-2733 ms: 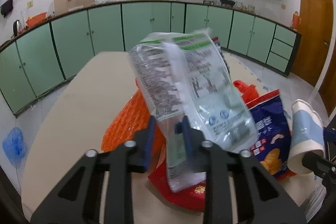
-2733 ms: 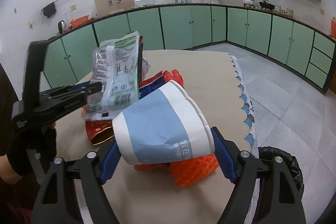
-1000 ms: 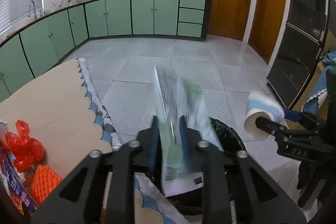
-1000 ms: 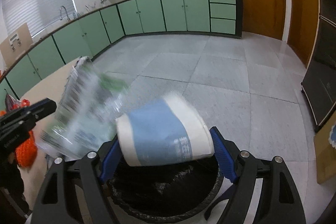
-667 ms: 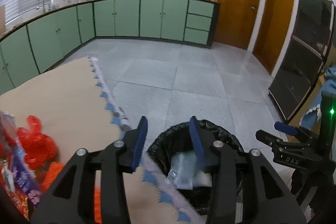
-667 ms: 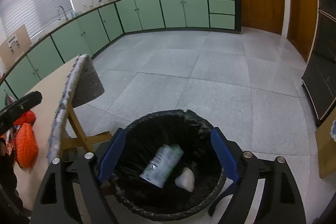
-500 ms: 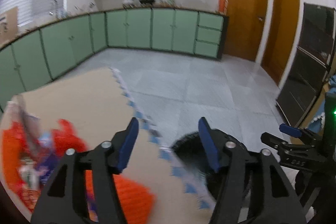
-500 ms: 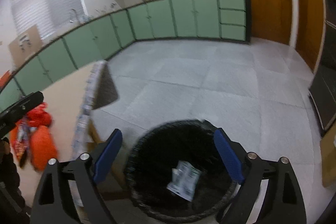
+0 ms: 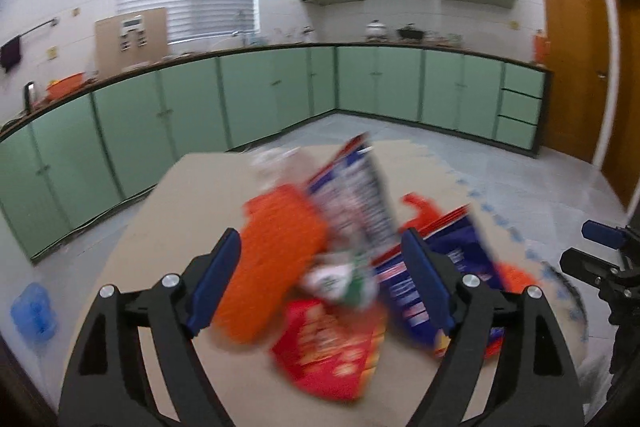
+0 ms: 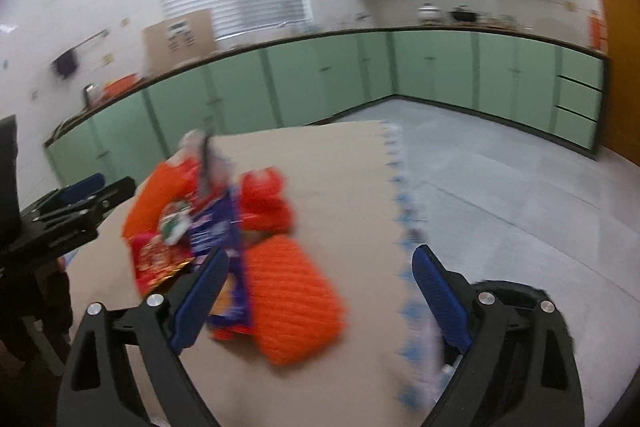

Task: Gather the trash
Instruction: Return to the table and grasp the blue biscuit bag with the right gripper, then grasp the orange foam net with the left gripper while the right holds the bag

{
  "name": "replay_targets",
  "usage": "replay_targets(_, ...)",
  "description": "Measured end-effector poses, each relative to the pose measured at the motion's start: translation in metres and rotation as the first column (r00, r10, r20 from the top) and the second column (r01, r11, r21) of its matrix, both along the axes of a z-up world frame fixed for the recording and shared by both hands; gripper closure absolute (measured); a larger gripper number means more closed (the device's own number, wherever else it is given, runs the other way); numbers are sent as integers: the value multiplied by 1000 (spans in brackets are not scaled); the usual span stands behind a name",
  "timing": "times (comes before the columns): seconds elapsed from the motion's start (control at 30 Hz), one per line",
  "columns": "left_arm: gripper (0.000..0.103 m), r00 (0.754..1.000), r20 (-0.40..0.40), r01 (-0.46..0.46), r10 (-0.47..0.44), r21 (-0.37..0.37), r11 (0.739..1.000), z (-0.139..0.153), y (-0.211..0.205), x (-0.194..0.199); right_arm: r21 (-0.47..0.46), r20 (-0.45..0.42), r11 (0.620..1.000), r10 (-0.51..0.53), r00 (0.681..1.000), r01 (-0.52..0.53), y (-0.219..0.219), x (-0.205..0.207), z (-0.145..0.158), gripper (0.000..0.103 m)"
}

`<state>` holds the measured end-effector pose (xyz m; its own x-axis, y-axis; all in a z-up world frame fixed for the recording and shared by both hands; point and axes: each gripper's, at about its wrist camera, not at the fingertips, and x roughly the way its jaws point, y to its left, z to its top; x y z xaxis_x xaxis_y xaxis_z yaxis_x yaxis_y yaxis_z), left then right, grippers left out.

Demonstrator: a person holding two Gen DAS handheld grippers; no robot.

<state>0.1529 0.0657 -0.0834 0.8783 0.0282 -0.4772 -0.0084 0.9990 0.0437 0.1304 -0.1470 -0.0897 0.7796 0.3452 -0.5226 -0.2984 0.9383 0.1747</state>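
Left claw (image 9: 320,283) wide, jaws just been opening, nothing gripped, blue pads clear of the trash. Right claw (image 10: 320,301) also wide, empty, its jaws still widening a little. Both face the trash pile on the beige surface (image 9: 168,211). Landmark: upright blue crinkly foil snack bag (image 9: 352,195). Orange ribbed mesh sleeve (image 9: 276,259) just left of it, glossy red flat packet (image 9: 328,351) in front of it, second blue foil bag (image 9: 444,267) on its right, crumpled red plastic bag (image 10: 264,199) behind. All blurred.
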Motion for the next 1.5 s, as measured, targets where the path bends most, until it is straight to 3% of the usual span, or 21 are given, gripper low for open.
replay_targets(0.17, 23, 998, -28, -57, 56, -12, 998, -12, 34, -7, -17, -19, 997, 76, 997, -76, 39, 17, -13, 13)
replay_targets(0.43, 23, 997, -42, -60, 59, -23, 998, -23, 48, -16, -5, -65, 993, 116, 991, -116, 56, 37, -24, 28)
replay_targets(0.53, 23, 998, -41, -58, 57, -18, 998, -23, 47, -16, 22, -102, 987, 158, 982, -156, 56, 41, -27, 43)
replay_targets(0.63, 23, 997, -50, -61, 60, -17, 998, -27, 47, -15, 41, -121, 980, 199, 972, -196, 59, 41, -30, 66)
replay_targets(0.7, 23, 996, -54, -67, 66, -16, 998, -29, 48, -15, 49, -124, 975, 221, 967, -217, 60, 40, -29, 87)
replay_targets(0.8, 23, 995, -57, -79, 78, -9, 997, -30, 51, -14, 57, -114, 968, 249, 962, -244, 59, 36, -25, 97)
replay_targets(1.17, 22, 994, -74, -75, 74, 0, 997, -33, 48, -11, 174, -40, 947, 282, 959, -271, 54, 26, 8, 99)
replay_targets(1.37, 22, 997, -71, -40, 39, -13, 999, -31, 34, -8, 184, -15, 958, 226, 974, -220, 37, 20, 22, 99)
replay_targets(1.5, 22, 998, -56, -38, 39, 22, 999, -31, 25, -5, 190, -33, 967, 176, 984, -167, 18, 19, 20, 99)
